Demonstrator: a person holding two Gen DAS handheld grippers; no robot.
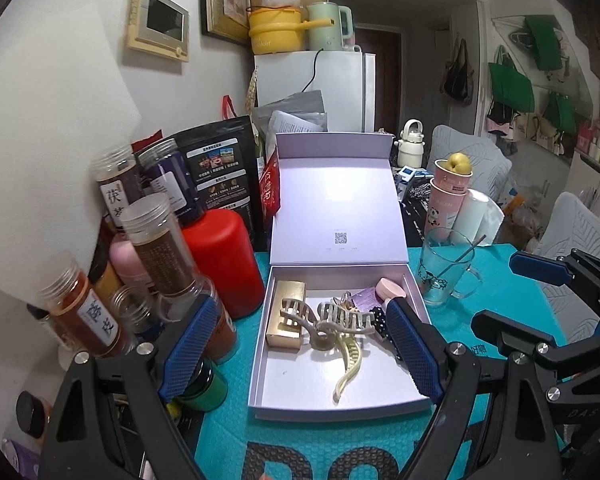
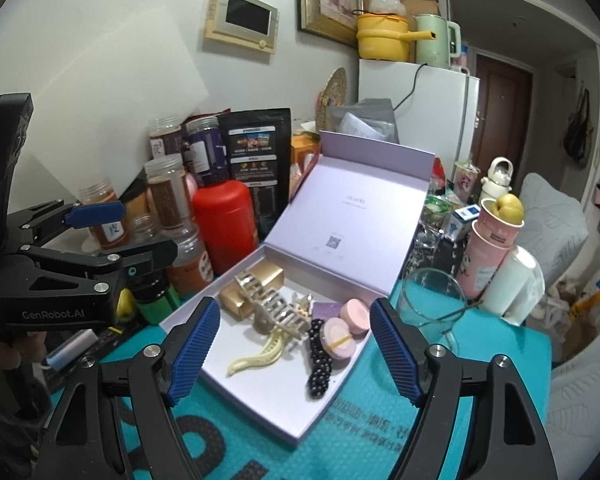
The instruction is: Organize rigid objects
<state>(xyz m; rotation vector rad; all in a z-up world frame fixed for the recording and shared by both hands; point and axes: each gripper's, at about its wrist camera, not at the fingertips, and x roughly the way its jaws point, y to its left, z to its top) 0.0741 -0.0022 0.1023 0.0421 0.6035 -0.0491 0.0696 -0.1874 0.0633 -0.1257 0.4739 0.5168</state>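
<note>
Two hair claws (image 2: 274, 312), one gold box (image 2: 256, 286), two pink round cases (image 2: 348, 328) and one black beaded clip (image 2: 320, 360) lie in the open lilac box (image 2: 260, 404) on the table (image 2: 380, 432). Left tongs (image 1: 300, 344) and right tongs (image 2: 296, 348) gape, empty.

both grippers, left (image 1: 300, 348) & right (image 2: 296, 348), jaws apart, empty.

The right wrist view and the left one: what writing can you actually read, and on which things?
"GenRobot.AI": on the left gripper's black body.
"茯苓": label of a tall clear jar.
QR code with tiny print: inside the box lid, unreadable.
Black pouch: print too small.
Teal mat: letters cut off, unreadable.
</note>
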